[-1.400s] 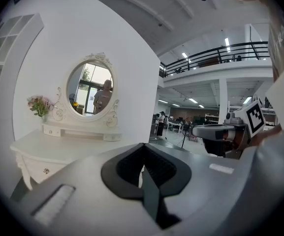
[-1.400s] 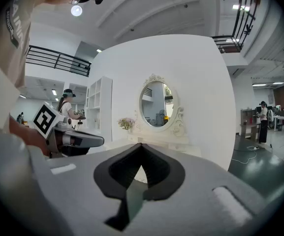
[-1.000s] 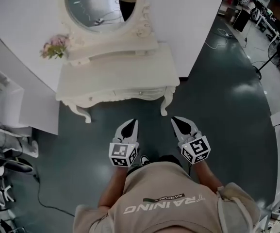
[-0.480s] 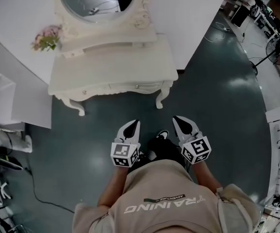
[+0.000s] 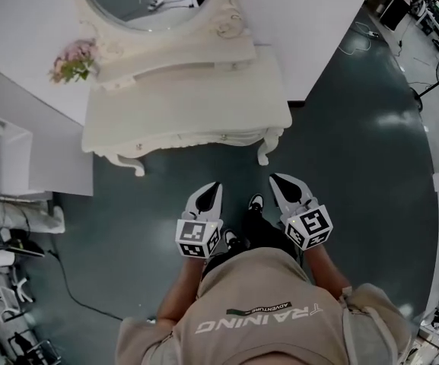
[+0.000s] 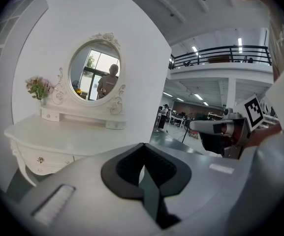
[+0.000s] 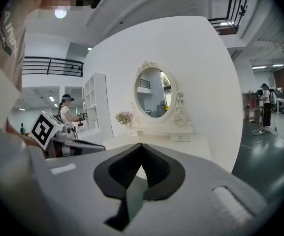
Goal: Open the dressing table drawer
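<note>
Drawer [image 6: 42,160]: closed in the dressing table's [image 5: 181,112] white carved front, small knob showing; we cannot see inside.
Place: under the tabletop, well apart from both grippers.
Flowers [image 5: 73,61]: pink bunch at left rear; we cannot make out its vase.
Left gripper [image 5: 214,187]: jaws together, empty.
Right gripper [image 5: 276,181]: jaws together, empty.

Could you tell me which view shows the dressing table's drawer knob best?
The left gripper view: the drawer knob faces the camera. The head view looks steeply down, so it barely shows; the right gripper view misses it.
</note>
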`<state>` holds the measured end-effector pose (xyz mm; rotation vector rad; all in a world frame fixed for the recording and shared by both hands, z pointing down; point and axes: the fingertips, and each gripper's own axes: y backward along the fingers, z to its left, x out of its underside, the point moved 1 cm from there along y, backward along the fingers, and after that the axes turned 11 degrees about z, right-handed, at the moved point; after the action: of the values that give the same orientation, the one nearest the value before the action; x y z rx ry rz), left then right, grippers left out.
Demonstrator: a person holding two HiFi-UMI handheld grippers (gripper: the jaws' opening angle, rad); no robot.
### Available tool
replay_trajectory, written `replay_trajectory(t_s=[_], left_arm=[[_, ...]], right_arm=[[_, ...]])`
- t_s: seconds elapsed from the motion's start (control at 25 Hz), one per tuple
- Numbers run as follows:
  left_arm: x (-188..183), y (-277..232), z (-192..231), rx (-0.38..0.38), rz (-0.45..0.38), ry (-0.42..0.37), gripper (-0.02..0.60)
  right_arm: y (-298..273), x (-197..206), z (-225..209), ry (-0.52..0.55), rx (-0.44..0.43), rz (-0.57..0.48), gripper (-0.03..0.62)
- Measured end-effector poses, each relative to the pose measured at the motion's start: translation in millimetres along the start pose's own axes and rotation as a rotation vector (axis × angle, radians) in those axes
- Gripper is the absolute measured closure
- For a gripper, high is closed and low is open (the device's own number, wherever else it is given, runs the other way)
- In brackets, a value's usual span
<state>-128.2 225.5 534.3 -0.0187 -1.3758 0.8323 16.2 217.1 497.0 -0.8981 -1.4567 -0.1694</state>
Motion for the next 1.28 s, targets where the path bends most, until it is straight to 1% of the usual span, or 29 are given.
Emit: replay_trajectory(t_s=[0.16,0.28,0.4,0.52,0.6,0.8,0.96,1.28], left_arm=[[-26.9,-27.0,14.9,-0.027,0.018,-0.021,0.563],[-57.3,-49.4,12.4,-0.020,0.008,-0.053,0.563],[-85.1,-69.0,13.8,-0.008,-0.010,-0.077,0.563],[-101.5,-86.6,21.5,-0.025,-0.007,-0.080,0.563],[-109.3,-98.1,18.9,-0.034,-0.003,-0.077,0.563],[-124.6,-128.5,6.9,-0.024,0.003,-0.085,0.563],[-128.9,-145.8,8.5,-0.034,0.014,-0.092,0.563],[-130.5,-162.7,2.3,-0.026,0.042,-0.072,0.563]], right_arm=[[-27.1,-14.5,-23.9,-0.019,-0.032,-0.018,0.591],[-39.6,-27.0,-55.0,-0.031,-0.039,-0.029,0.591],[-51.3,-47.4,-81.9,-0.020,-0.034,-0.059,0.591],[-61.4,-66.2,-98.1,-0.008,-0.045,-0.086,0.591],[-63.4,-69.0,-108.7,-0.008,-0.057,-0.082,0.591],[-67.1,-64.1,-136.4,-0.020,-0.088,-0.072,0.591],[-75.9,-61.4,-155.2,-0.019,-0.092,-0.077,0.591],[-79.7,-50.8,-176.7,-0.070,-0.098,-0.048,0.591]])
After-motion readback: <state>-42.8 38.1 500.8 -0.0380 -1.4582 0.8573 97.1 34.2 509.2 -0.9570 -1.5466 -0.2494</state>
